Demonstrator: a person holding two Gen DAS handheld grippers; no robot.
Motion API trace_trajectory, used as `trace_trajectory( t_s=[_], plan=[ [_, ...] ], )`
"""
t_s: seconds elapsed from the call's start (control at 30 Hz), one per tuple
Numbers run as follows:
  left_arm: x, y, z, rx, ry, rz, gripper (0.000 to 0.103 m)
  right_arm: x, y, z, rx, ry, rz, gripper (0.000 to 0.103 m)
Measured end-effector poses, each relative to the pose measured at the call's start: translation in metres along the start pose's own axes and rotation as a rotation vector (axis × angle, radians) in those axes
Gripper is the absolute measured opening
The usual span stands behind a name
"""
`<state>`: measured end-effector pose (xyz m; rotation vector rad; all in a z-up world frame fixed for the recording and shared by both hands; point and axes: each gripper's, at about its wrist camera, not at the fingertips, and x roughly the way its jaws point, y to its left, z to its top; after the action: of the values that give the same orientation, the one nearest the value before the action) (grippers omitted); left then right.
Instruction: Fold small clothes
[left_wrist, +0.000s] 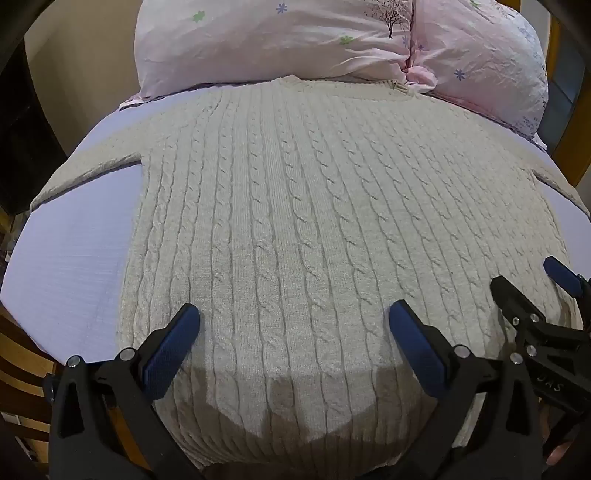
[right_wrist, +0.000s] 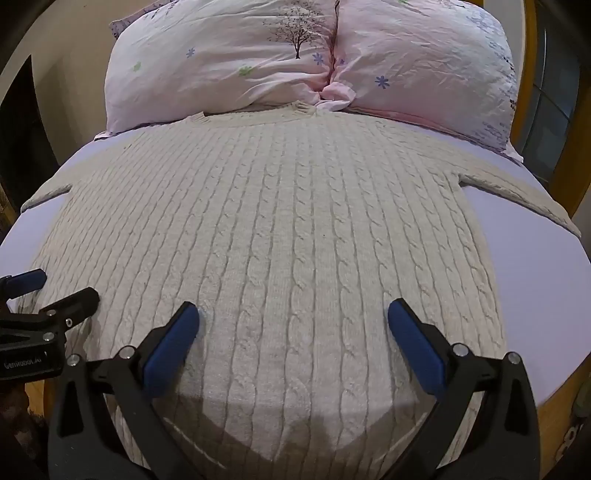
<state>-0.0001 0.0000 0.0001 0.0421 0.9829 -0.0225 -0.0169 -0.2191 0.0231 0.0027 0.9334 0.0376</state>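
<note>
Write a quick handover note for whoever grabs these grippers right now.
Left gripper: open, holding nothing, over the hem end of the sweater.
Right gripper: open, holding nothing, beside the left one over the same end.
Sweater lies flat on the sheet, sleeves spread out, collar by the pillows.
Done: spread out.
Left: every fold; nothing is folded yet.

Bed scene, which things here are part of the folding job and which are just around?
Part of the job:
cream cable-knit sweater, spread flat
left gripper, open
right gripper, open

Just around:
pink floral pillows
lavender bedsheet
wooden bed frame
</note>
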Motion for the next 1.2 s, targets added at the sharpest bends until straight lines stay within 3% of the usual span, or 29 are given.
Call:
trace_trajectory(
  t_s=[1.2],
  plan=[
    [-0.0001, 0.0, 0.0, 0.0, -0.004, 0.0, 0.102, -0.0071, -0.0084, 0.0004, 0.003, -0.004, -0.004, 0.101]
  ],
)
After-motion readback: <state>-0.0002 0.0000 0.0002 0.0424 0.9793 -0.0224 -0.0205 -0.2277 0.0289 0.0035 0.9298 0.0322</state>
